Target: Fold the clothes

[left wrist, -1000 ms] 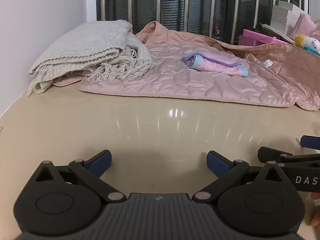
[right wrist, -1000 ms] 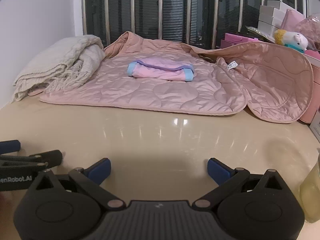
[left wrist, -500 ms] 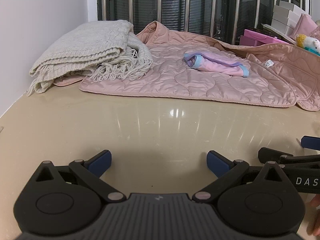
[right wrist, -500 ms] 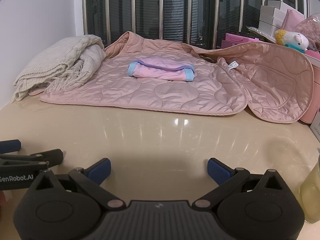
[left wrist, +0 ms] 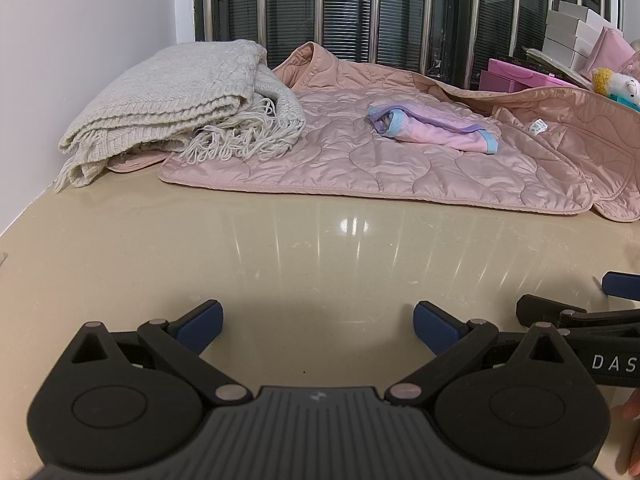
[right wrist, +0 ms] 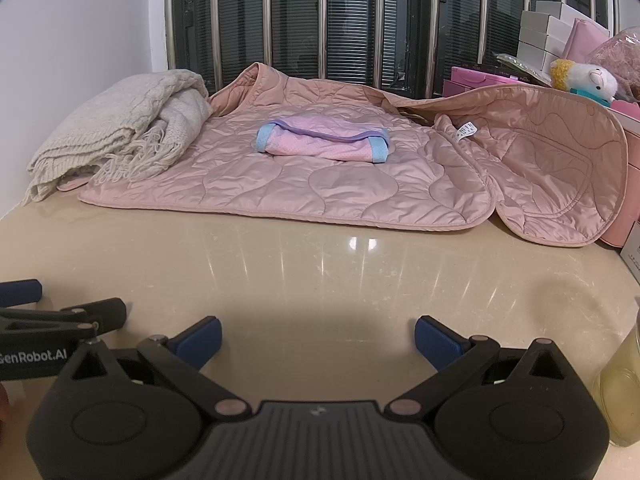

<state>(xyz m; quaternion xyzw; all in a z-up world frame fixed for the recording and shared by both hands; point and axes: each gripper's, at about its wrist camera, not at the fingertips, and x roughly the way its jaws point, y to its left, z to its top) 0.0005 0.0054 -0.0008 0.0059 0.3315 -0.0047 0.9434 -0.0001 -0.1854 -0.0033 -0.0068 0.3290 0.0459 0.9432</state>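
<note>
A folded pink garment with blue and purple trim (left wrist: 434,130) (right wrist: 324,143) lies on a pink quilted jacket (left wrist: 380,164) (right wrist: 320,184) spread at the back of the beige table. A folded cream knitted blanket (left wrist: 172,100) (right wrist: 116,136) sits to its left. My left gripper (left wrist: 318,322) is open and empty, low over the bare table near the front. My right gripper (right wrist: 318,338) is open and empty, beside it to the right. Each gripper shows at the edge of the other's view, the right one (left wrist: 580,312) and the left one (right wrist: 60,312).
The beige table (left wrist: 320,248) has a white wall along its left side and a barred window behind. Pink and white boxes and a plush toy (right wrist: 584,78) stand at the back right. A yellowish bottle (right wrist: 620,392) stands at the right front.
Both views have shifted very slightly; the clothes have not moved and both grippers stay open.
</note>
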